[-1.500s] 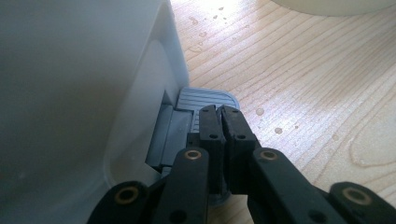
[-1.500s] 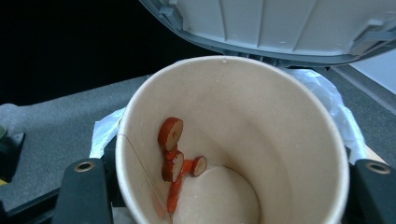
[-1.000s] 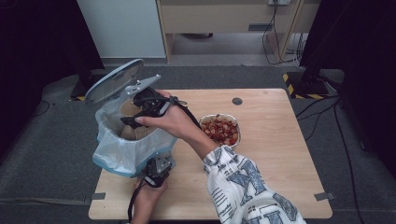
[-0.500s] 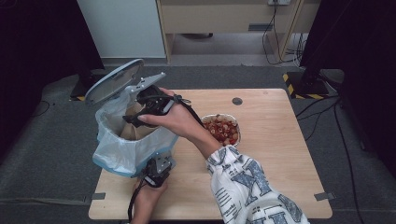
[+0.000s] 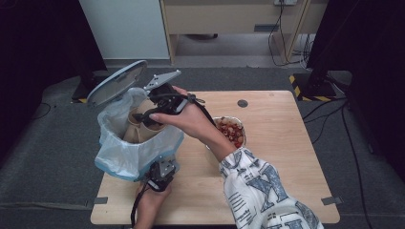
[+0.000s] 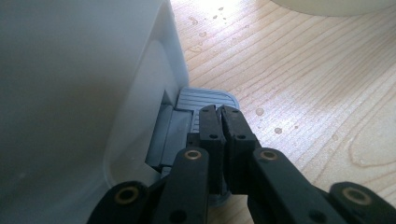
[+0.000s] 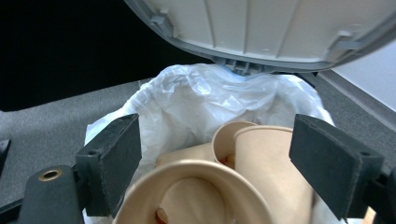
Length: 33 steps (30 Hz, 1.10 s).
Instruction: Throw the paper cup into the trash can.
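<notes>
A white pedal bin lined with a pale blue-white bag stands at the table's left, its grey lid raised. Several tan paper cups lie inside. My right gripper hovers over the bin's mouth. In the right gripper view its jaws have just been opening and stand apart. The cups lie below and between them, and the pads press on nothing. My left gripper sits at the bin's foot. Its jaws are shut and rest on the grey ribbed pedal.
A bowl of red and pale pieces stands right of the bin, just behind the right forearm. Water drops dot the wooden table near the pedal. A dark round mark sits near the table's far edge.
The right gripper has lifted slightly over the bin and its jaws stand wider. The left gripper and the raised lid have not moved.
</notes>
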Motion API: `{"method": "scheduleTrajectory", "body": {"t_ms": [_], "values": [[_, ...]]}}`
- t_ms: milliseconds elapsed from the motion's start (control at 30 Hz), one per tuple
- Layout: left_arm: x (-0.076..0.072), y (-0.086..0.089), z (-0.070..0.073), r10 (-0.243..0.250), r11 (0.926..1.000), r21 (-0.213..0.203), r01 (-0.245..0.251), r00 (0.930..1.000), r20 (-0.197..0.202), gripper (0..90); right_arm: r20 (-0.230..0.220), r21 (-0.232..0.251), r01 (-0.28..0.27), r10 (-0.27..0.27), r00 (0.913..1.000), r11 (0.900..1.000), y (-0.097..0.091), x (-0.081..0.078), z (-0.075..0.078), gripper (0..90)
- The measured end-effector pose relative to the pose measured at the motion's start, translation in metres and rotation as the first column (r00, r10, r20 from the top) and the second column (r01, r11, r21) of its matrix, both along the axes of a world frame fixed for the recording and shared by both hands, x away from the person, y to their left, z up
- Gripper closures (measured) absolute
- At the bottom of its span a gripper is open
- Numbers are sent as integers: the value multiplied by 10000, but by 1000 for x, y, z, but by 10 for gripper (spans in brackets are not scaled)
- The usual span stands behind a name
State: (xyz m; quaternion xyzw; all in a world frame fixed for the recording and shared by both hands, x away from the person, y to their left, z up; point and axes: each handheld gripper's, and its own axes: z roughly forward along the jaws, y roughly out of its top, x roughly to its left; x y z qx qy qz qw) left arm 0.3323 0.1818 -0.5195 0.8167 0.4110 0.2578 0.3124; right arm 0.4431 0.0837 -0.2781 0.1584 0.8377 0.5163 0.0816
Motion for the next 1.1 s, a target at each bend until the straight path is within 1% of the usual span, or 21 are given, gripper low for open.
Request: {"method": "scheduleTrajectory", "body": {"t_ms": [300, 533, 833, 967, 1033, 1100], "values": [[0, 0, 0, 1, 10000, -10, 0, 10000, 4, 867, -68, 167, 337, -336, 9994, 9993, -22, 6, 5, 146], [0, 0, 0, 1, 10000, -14, -1, 10000, 0, 867, 99, 259, 802, -805, 9967, 9964, -43, 11, 8, 117], [0, 0, 0, 3, 10000, -10, -3, 10000, 2, 867, 92, 392, 1487, -1492, 9888, 9881, -77, 21, 8, 108], [0, 0, 0, 4, 10000, -15, -4, 10000, 0, 867, 50, 405, 1844, -1848, 9828, 9820, -94, 26, 5, 104], [0, 0, 0, -5, 10000, 1, 5, 10000, -3, 867, 76, 449, 2079, -2085, 9780, 9771, -104, 29, 3, 103], [0, 0, 0, 3, 10000, -39, -3, 10000, -25, 867, 48, 438, 2201, -2205, 9754, 9745, -110, 30, 2, 103]]}}
